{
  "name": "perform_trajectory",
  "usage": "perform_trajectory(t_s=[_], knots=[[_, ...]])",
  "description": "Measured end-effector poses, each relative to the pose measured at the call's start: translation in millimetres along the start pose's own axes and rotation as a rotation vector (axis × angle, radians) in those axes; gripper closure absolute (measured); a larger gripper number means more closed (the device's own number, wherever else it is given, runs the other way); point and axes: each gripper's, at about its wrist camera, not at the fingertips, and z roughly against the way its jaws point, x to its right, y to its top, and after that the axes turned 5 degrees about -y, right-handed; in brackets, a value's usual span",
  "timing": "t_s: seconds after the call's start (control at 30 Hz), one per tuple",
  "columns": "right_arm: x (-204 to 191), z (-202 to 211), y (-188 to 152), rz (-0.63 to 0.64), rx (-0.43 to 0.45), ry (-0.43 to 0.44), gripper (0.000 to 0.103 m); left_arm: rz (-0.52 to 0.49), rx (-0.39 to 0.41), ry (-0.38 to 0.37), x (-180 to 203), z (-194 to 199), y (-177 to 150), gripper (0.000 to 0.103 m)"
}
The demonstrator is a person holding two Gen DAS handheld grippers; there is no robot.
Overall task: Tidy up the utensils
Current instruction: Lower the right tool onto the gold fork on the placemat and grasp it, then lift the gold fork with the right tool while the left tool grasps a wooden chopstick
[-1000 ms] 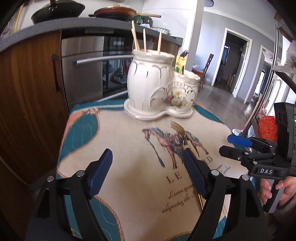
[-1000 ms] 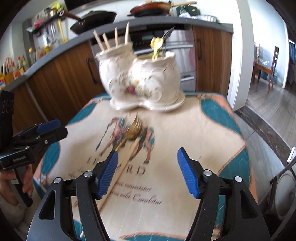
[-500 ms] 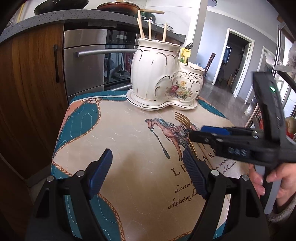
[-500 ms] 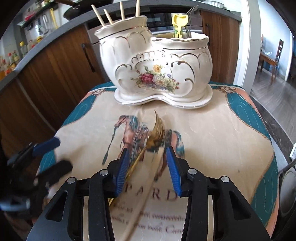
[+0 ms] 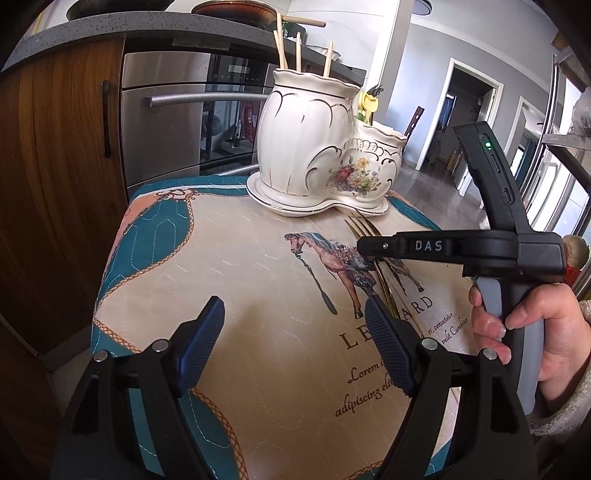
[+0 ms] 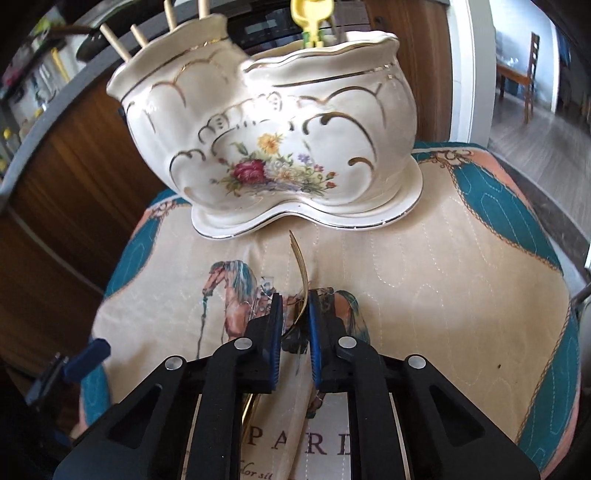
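A gold fork [image 6: 297, 258] lies on the horse-print mat [image 5: 221, 266], tines toward the white floral ceramic holder [image 6: 280, 140]. My right gripper [image 6: 294, 314] is closing on the fork's neck. The fork stands on edge between the blue pads and touches both. From the left wrist, the right gripper [image 5: 365, 246] shows side-on over the fork [image 5: 364, 227], with a hand on its handle. My left gripper [image 5: 291, 332] hangs open above the mat's near part with nothing between its fingers. The holder [image 5: 317, 147] has wooden sticks [image 5: 297, 51] in its tall cup and a yellow utensil [image 6: 312, 14] in the low cup.
The mat covers a small table that drops off on all sides. Wooden cabinets [image 5: 55, 177] and a steel oven [image 5: 177, 129] stand close behind the holder. Pans sit on the counter above. Open floor and doorways lie to the right.
The right gripper moved forward over the fork and its jaws narrowed from wide to almost together around the neck. The fork turned onto its edge. The left gripper held still.
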Motion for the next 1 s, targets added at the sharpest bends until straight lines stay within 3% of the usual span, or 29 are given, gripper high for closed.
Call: perform_trajectory(t_s=[0.27, 0.5, 0.63, 0.83, 0.93, 1.0], knots=[[14.5, 38.0, -8.4, -0.079, 0.06, 0.172, 0.095, -0.02, -0.005, 0.001, 6.3, 0.0, -0.7, 0.026], [47.8, 70.7, -11.8, -0.206, 0.113, 0.377, 0.098, -0.043, -0.035, -0.027, 22.7, -2.5, 1.1, 0.026], [66.5, 91.7, -12.2, -0.239, 0.151, 0.434, 0.099, -0.064, -0.06, -0.04, 35.3, -6.6, 1.0, 0.026], [79.8, 122.8, -7.1, -0.261, 0.24, 0.459, 0.099, -0.07, -0.092, -0.047, 51.6, -14.0, 3.2, 0.026], [81.5, 134.6, -2.4, -0.236, 0.283, 0.41, 0.099, -0.065, -0.115, -0.079, 64.7, -16.8, 2.3, 0.027], [82.8, 138.6, 1.3, -0.206, 0.305, 0.347, 0.099, -0.075, -0.145, -0.109, 77.8, -21.4, -0.3, 0.039]])
